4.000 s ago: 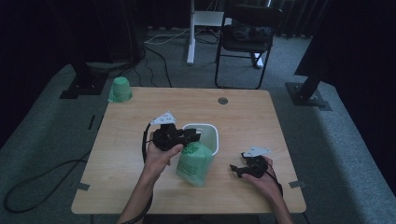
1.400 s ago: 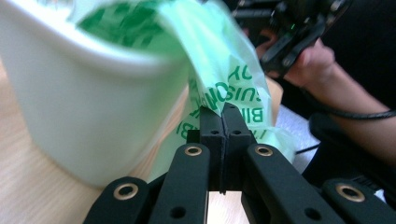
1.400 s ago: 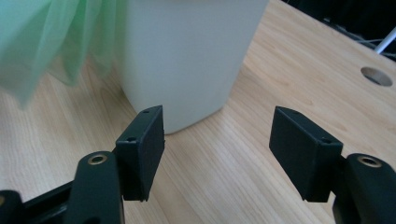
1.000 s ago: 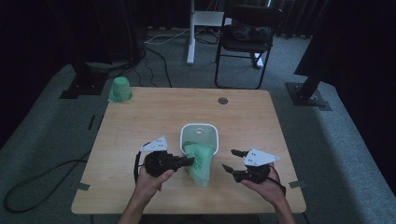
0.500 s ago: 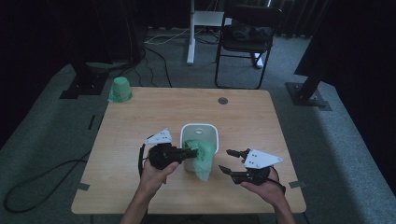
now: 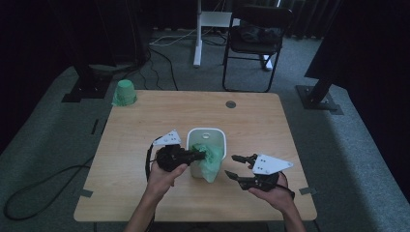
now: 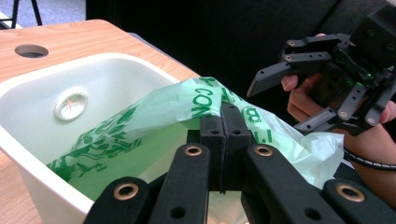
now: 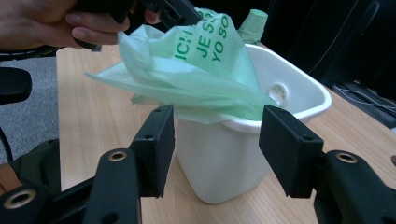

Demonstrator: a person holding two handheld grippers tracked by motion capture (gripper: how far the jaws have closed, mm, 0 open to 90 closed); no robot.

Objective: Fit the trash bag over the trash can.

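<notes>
A small white bin (image 6: 207, 145) is standing upright near the middle of the wooden table (image 6: 145, 116). A thin green plastic bag (image 6: 211, 159) with printed lettering is lying partly inside the bin and spilling over its near rim, hanging down the front wall. The left tongs (image 6: 202, 155) are pinching a fold of the bag above the bin's near edge, their jaws pressed together on the film, as the left gripper view shows (image 7: 224, 122). The right tongs (image 6: 234, 166) are hovering just to the right of the bin, jaws spread wide and gripping nothing; in the right gripper view (image 8: 215, 140) they are framing the bin's wall and the overhanging bag without touching either. A green roll of bags (image 6: 124, 93) is resting at the far left corner of the table, well apart from the bin. A black chair (image 6: 256, 38) is standing on the floor beyond the table.
</notes>
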